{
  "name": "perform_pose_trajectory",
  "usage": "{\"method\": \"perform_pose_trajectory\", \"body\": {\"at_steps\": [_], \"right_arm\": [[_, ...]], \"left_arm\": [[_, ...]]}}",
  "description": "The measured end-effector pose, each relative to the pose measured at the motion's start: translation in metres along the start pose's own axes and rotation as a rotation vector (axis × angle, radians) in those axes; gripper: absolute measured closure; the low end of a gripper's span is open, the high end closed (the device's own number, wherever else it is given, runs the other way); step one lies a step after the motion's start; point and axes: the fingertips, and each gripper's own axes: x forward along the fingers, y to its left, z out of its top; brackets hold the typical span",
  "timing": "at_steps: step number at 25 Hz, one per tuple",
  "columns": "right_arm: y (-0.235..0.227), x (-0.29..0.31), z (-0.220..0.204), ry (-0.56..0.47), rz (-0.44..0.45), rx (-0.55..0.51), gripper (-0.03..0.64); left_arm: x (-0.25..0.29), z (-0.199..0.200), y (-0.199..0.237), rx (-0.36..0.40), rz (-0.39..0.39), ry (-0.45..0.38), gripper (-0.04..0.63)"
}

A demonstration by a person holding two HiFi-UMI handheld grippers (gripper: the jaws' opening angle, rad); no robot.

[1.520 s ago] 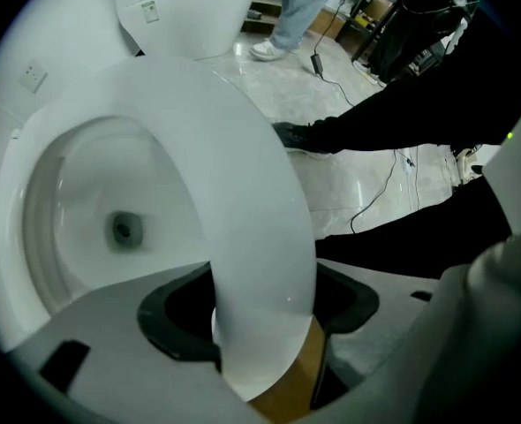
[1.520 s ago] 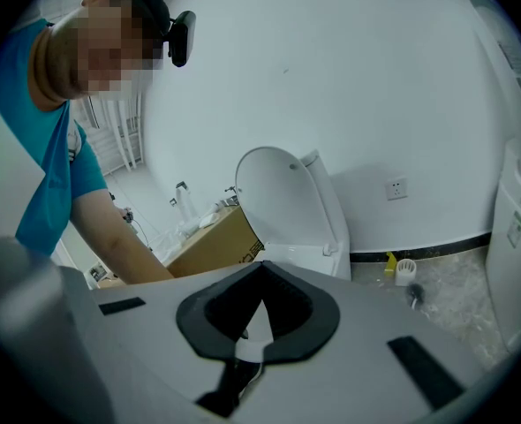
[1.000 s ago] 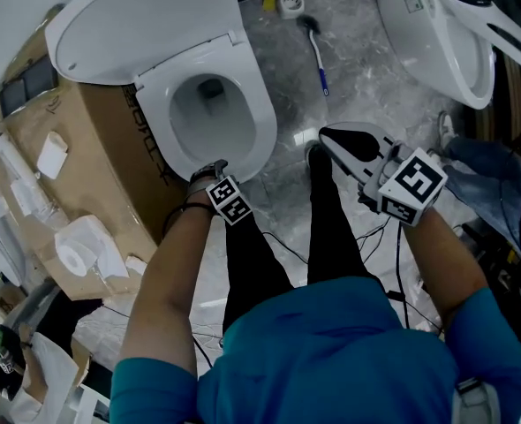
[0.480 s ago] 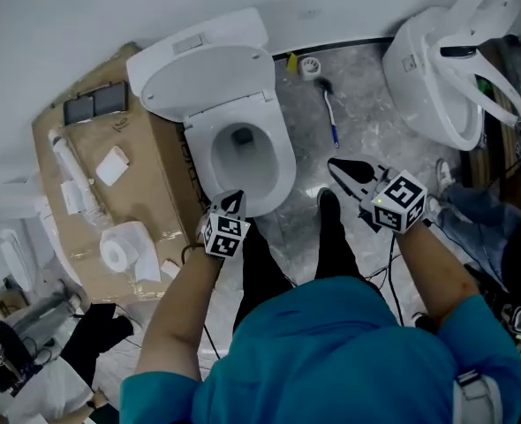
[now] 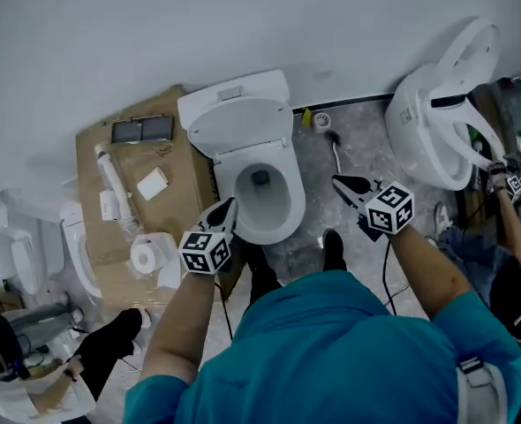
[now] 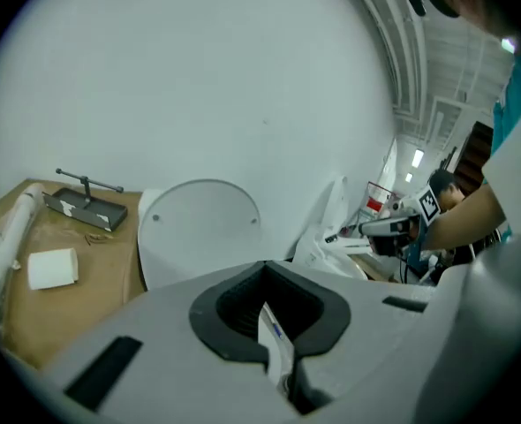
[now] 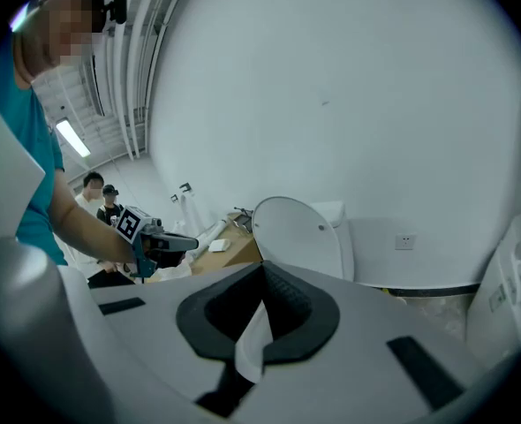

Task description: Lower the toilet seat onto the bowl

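The white toilet stands against the wall in the head view, its lid and seat [image 5: 240, 122] raised over the open bowl [image 5: 283, 223]. My left gripper [image 5: 228, 205] hovers at the bowl's front left rim, jaws shut and empty. The right gripper [image 5: 349, 186] hangs right of the bowl over the grey floor, also shut on nothing. In the left gripper view the closed jaws [image 6: 265, 268] point at the upright lid [image 6: 199, 232]. From the right gripper view the shut jaws [image 7: 262, 268] face the same lid [image 7: 298, 235] from the other side.
A cardboard box [image 5: 101, 170] with toilet rolls [image 5: 143, 256] sits left of the toilet. A toilet brush [image 5: 336, 153] lies on the floor to its right. A second toilet [image 5: 437, 122] stands at far right, where another person [image 5: 512, 228] works. My feet [image 5: 334, 247] stand before the bowl.
The head view has pulled back and risen. My left gripper has come off the bowl's front rim. The right gripper stays right of the bowl.
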Motion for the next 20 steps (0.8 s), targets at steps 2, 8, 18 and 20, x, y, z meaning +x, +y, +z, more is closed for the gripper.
{"method": "perform_pose_trajectory", "body": {"at_steps": [2,8,18,20], "right_arm": [[0.006,0.001,0.012,-0.004,0.013,0.014,0.627],[0.030,-0.001,0.055,-0.028,0.057,0.004,0.627],[0.051,-0.037,0.167,-0.145,0.055,-0.102,0.627],[0.061,-0.046,0.188,-0.168,0.060,-0.130,0.627]], "left_arm": [[-0.015,0.023,0.002,-0.030,0.011,-0.055,0.594],[-0.057,0.080,-0.003,-0.059,0.022,-0.162,0.594],[-0.105,0.176,-0.032,-0.028,-0.011,-0.348,0.594],[-0.113,0.194,-0.040,-0.012,-0.020,-0.377,0.594]]}}
